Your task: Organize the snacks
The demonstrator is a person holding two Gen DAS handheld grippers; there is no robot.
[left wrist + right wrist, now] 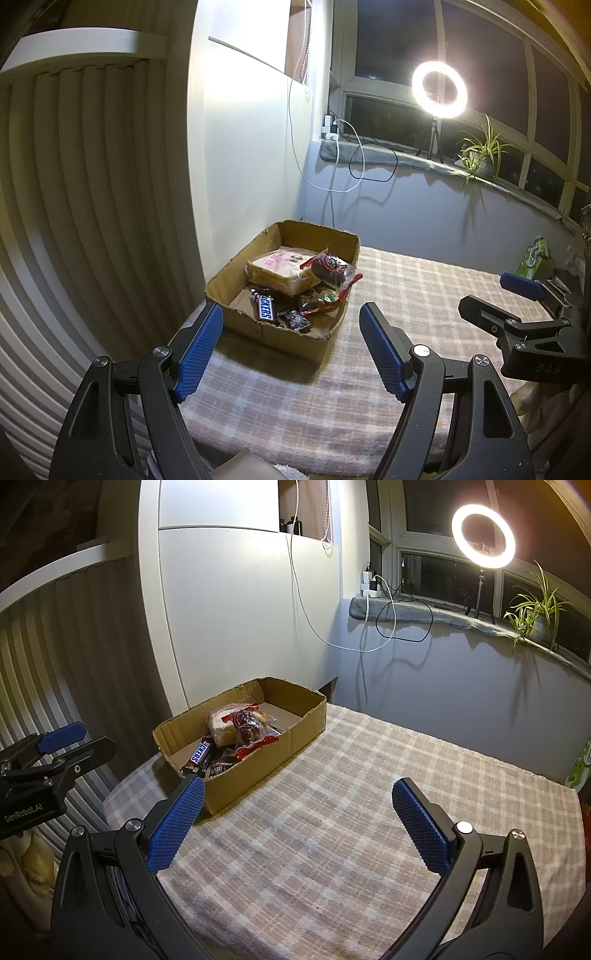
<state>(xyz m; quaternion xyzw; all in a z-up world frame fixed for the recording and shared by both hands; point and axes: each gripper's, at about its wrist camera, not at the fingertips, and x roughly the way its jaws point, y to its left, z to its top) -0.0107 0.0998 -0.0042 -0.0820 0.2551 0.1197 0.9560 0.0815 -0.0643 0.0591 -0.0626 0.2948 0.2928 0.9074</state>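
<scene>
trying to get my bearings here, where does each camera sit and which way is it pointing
Left wrist: sits on the left gripper, looking forward over the checked cloth at the cardboard box of snacks; its own open blue fingers show, with the right gripper at the right edge.
Right wrist: sits on the right gripper, facing the same box from further right; its open fingers show, with the left gripper at the left edge.
Shared: box, Snickers bar, ring light, plant.

Left gripper (291, 350) and right gripper (297, 825) hover side by side, fingers spread wide (both hold nothing).
</scene>
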